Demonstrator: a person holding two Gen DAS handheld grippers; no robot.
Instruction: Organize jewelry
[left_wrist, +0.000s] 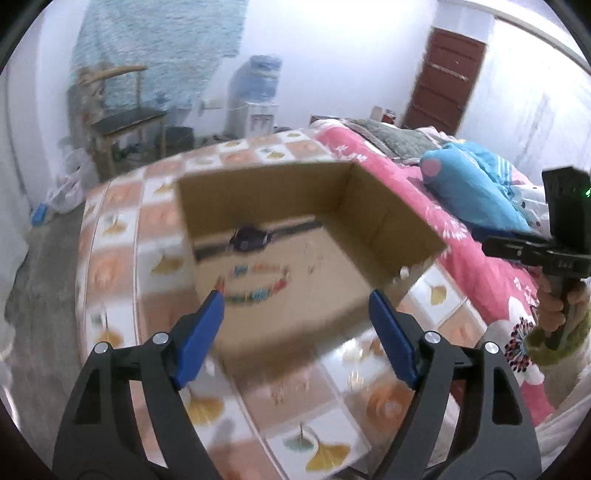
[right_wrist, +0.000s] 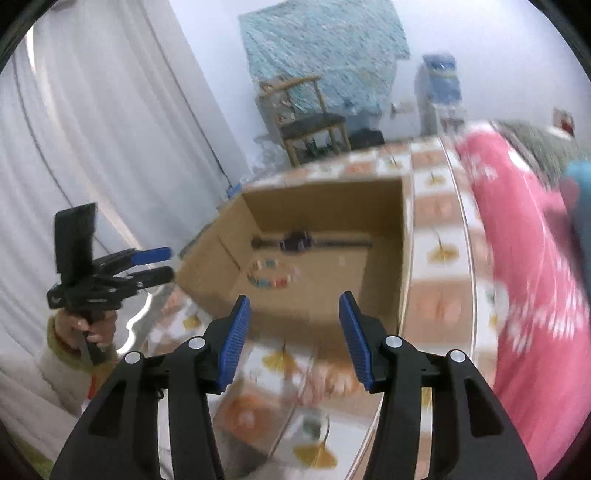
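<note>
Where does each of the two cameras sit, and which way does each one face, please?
Left wrist: on the left gripper, facing the cardboard box on the tiled table; the right gripper and hand show at right.
Right wrist: on the right gripper, facing that box; the left gripper shows at left.
Shared: box, watch, beaded bracelet.

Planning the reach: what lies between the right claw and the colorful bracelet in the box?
In the right wrist view, only the cardboard box's near wall and bare floor separate the open right claw from the colorful bracelet.
</note>
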